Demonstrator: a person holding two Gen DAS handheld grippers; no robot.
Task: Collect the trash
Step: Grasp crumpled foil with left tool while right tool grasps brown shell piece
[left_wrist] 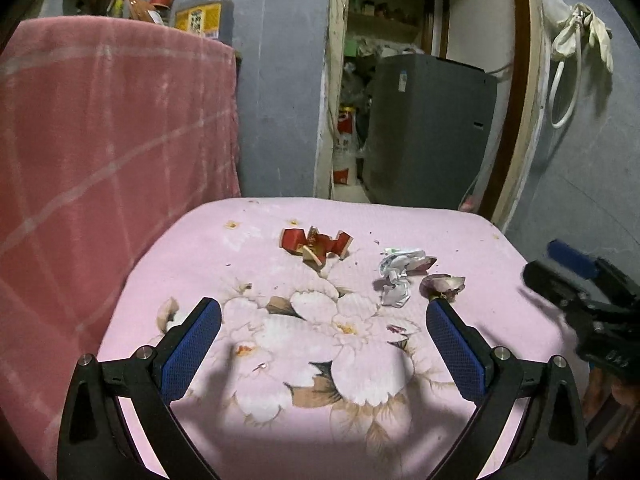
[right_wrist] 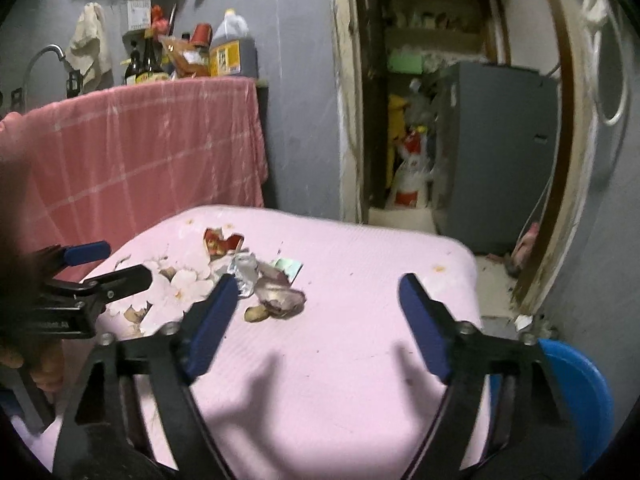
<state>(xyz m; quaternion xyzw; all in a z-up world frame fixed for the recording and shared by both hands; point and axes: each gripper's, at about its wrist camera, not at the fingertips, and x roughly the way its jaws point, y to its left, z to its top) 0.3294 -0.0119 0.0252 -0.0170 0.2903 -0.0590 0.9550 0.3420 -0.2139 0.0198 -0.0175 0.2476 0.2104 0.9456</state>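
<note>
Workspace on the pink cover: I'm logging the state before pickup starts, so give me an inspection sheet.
Surface: pink floral cover, with scattered crumbs.
Job's things: torn red packet, crumpled wrapper, onion skins, lying close together on the far half; a green-white scrap beside them.
Clutter: bottles and an oil jug above the pink cloth.
Grippers: left hand-held gripper open, nothing between its fingers; right hand-held gripper open, nothing gripped, one fingertip beside the wrapper.
Cables: white hose hanging on the right wall.
Surroundings: grey wall, open doorway, grey box inside, blue bin on the right.
</note>
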